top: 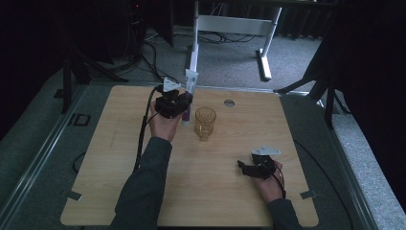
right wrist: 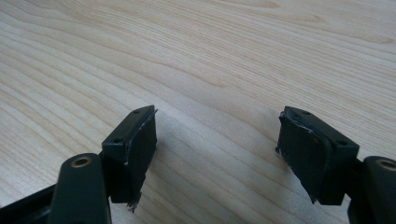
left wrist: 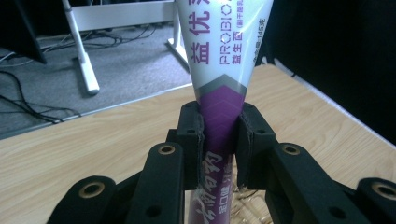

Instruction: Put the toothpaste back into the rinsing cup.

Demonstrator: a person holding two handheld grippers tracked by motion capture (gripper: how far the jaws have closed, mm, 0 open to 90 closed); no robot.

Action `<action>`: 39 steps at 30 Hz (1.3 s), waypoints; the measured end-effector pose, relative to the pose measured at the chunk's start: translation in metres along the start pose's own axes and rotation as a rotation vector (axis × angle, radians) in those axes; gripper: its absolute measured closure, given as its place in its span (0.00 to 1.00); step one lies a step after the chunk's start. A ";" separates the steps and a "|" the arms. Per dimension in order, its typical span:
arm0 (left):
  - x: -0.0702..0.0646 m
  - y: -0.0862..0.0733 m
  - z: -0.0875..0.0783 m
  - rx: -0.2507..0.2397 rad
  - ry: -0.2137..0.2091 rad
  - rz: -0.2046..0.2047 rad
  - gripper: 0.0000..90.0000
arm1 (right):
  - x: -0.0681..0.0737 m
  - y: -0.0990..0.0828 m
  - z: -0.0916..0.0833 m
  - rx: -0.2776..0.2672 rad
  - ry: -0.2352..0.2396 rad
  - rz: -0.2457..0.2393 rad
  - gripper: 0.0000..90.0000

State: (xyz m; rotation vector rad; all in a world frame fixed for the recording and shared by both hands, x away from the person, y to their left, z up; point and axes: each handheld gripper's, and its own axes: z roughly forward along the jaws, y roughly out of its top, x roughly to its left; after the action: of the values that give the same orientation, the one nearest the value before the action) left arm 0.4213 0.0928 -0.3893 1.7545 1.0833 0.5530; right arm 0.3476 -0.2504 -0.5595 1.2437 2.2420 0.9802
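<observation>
Resting near the table's point(top: 119, 201) near right corner, the right gripper point(right wrist: 217, 140) has its jaws wide apart over bare wood, with nothing between them. Farther in, toward the far edge and left of centre, the left gripper point(left wrist: 219, 135) is clamped on the purple waist of an upright tube point(left wrist: 219, 56), just beside the amber glass point(top: 205, 122). The carrying step looks to be in hand; the next move probably calls for lowering the tube into the glass without tipping it.
</observation>
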 end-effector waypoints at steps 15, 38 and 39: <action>-0.004 0.006 0.006 -0.050 -0.042 -0.021 0.82 | 0.000 0.000 0.000 0.000 0.002 -0.001 0.31; -0.009 0.015 0.027 -0.105 -0.055 -0.021 0.82 | 0.000 0.000 0.000 0.000 0.003 -0.004 0.31; -0.010 0.016 0.028 -0.105 -0.056 -0.021 0.82 | 0.000 0.000 0.000 -0.001 0.004 -0.006 0.31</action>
State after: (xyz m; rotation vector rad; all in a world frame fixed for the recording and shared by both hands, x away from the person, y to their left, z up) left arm 0.4440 0.0679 -0.3864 1.6561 1.0148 0.5357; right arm 0.3476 -0.2504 -0.5595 1.2349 2.2465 0.9818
